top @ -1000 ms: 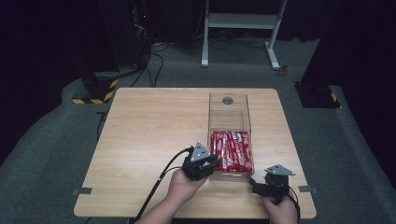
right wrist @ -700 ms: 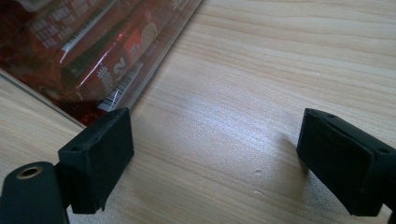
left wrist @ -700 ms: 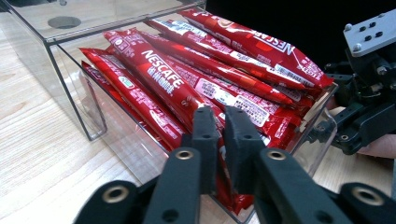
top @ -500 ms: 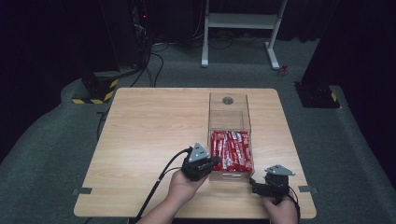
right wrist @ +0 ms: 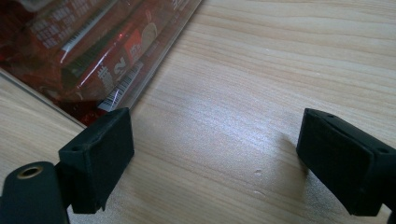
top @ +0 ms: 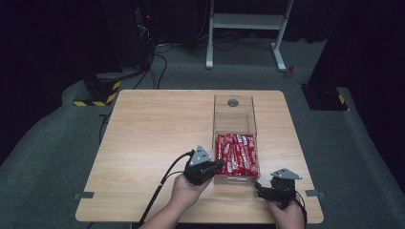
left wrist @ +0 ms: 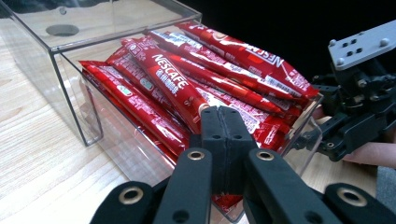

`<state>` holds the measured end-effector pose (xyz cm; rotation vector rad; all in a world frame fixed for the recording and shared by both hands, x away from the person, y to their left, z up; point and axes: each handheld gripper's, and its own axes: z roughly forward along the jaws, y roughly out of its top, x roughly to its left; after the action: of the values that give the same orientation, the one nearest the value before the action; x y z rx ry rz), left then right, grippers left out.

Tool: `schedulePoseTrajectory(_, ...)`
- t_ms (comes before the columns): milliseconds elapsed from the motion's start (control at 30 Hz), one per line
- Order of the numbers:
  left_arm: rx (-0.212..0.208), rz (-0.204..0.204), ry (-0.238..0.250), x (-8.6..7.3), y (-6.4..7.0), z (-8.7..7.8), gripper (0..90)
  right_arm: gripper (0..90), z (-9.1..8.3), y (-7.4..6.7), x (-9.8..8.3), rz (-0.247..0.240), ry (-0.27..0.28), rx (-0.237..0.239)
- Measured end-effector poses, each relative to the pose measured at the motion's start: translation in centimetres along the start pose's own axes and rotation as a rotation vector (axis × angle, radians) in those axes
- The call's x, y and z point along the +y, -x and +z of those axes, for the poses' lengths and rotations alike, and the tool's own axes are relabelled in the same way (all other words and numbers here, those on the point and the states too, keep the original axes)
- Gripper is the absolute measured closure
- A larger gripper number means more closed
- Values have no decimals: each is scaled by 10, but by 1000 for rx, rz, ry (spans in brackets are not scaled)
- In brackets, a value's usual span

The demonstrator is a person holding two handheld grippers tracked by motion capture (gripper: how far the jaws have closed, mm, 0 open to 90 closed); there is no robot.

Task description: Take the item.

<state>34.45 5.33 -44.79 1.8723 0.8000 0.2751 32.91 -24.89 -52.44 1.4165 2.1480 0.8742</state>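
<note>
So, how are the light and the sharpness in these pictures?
High view: table lit, surroundings dark. Left gripper view: sachets sharp, glare on the clear box. Right gripper view: sachets behind the box wall blurred, soft sheen on the wood.

Red Nescafé sticks (left wrist: pixel 187 88), piled lengthwise in clear box (left wrist: pixel 74 107), near end
</note>
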Motion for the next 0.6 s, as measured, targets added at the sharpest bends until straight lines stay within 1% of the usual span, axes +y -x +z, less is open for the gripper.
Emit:
schedulePoseTrajectory(33, -6, -1, 4, 0, 0, -1, 898, 109, 0, 0, 0, 0, 0, 0)
schedulePoseTrajectory(133, -19, 26, 14, 0, 1, -3, 899, 109, 0, 0, 0, 0, 0, 0)
schedulePoseTrajectory(233, -20, 37, 20, 0, 1, -4, 900, 109, 0, 0, 0, 0, 0, 0)
schedulePoseTrajectory(500, -30, 24, 38, 1, 0, -8, 900, 109, 0, 0, 0, 0, 0, 0)
schedulePoseTrajectory(600, -35, 27, 44, 1, 0, -10, 900, 109, 0, 0, 0, 0, 0, 0)
